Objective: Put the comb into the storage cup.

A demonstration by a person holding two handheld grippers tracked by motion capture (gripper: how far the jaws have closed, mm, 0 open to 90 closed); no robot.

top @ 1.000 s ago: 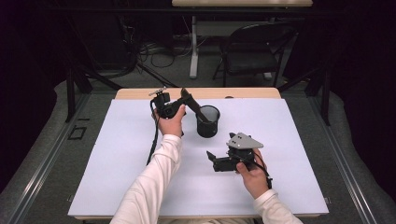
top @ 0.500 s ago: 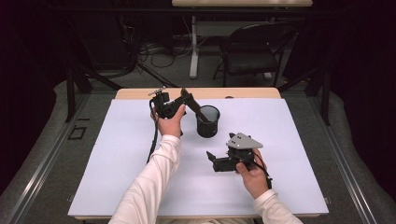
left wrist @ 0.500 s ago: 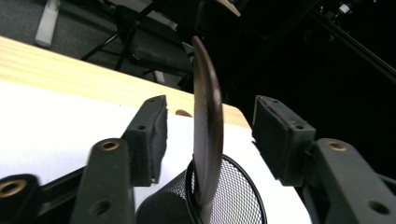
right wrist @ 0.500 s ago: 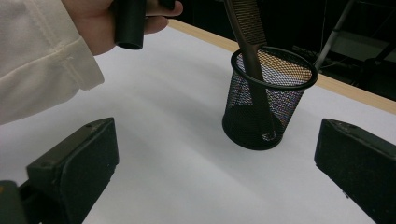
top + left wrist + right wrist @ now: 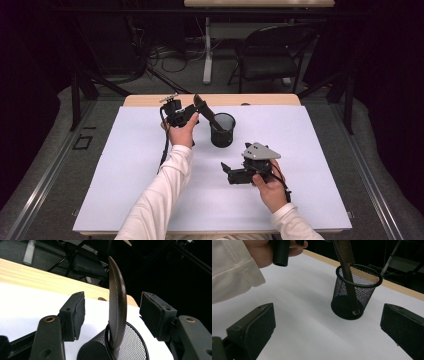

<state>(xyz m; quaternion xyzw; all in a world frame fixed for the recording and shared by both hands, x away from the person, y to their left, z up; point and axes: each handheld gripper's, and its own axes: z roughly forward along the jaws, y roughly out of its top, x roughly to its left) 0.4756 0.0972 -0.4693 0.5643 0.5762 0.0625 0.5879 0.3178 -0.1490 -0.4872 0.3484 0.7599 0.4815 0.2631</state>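
Looking down from the high view, a white sheet (image 5: pixel 150 165) covers a light wooden desk (image 5: pixel 150 100). A black wire-mesh cylindrical cup (image 5: pixel 222 130) stands upright on the sheet toward the far centre. A dark brown comb (image 5: pixel 204 109) stands in the cup, leaning left over its rim. The left gripper (image 5: pixel 200 107) is held by the left hand (image 5: pixel 181 131) just left of the cup, its front end at the top of the comb; the state of its jaws cannot be read from here. The right gripper (image 5: pixel 226 172), carrying a grey three-cornered plate, rests low over the sheet near the front right of the cup, held by the right hand (image 5: pixel 270 187). A dark folding chair (image 5: pixel 270 55) stands beyond the desk.

In the left gripper view, the two black jaws stand wide apart with the comb (image 5: pixel 117 305) rising between them, touching neither pad. The comb's lower end sits inside the mesh cup (image 5: pixel 130 345).

In the right gripper view, the jaws are spread wide and hold nothing. The cup (image 5: pixel 355 292) stands upright on the sheet, well apart from the jaws, with the comb (image 5: pixel 345 257) leaning against its rim. The left hand (image 5: pixel 274 252) and a white sleeve (image 5: pixel 232 270) appear at upper left.

No brand, label or writing can be read.
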